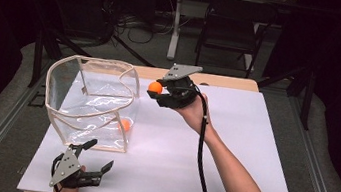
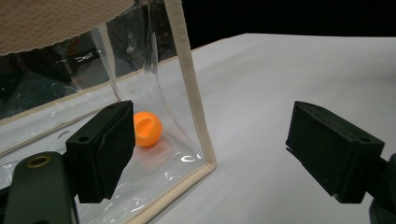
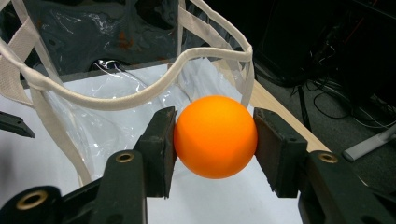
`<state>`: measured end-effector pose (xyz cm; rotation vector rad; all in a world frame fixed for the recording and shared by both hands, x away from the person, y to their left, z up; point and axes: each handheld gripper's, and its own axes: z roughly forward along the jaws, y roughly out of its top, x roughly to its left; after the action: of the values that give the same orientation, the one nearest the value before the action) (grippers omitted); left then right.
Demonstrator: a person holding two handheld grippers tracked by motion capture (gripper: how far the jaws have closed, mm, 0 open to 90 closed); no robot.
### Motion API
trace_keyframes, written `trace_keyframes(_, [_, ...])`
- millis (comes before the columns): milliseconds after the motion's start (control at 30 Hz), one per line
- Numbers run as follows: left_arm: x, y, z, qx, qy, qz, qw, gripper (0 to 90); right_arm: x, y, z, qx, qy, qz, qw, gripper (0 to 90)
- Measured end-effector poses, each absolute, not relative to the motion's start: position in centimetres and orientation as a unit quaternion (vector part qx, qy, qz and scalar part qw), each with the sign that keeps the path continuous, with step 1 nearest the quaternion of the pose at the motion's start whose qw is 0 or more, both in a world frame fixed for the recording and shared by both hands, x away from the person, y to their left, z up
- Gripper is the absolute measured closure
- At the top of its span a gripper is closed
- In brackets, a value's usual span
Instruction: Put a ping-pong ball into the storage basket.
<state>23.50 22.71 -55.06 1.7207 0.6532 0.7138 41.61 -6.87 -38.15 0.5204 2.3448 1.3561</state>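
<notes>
Right claw [image 1: 155, 90] grips orange ball [image 1: 155, 87] beside clear bag [image 1: 91, 102] | left claw [image 1: 97, 155] wide | second ball [image 1: 125, 125] inside bag

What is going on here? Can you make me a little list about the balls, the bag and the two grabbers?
bag: clear bag with cream trim, standing open on the white table
ball in bag: orange ball lying in a bottom corner
held ball: second orange ball squeezed between the jaws of the right gripper
right gripper place: raised beside the bag's rim
left gripper: left gripper low on the table by the bag's near side, jaws wide apart, holding nothing
</notes>
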Motion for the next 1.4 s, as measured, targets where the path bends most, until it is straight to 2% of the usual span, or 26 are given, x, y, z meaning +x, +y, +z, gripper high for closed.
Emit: trace_keyframes(1400, [23.5, 22.7, -55.1, 0.728, 0.276, 0.301, 0.551, 15.6, 41.5, -4.9, -36.5, 0.172, 0.818, 0.509, 0.204, 51.2])
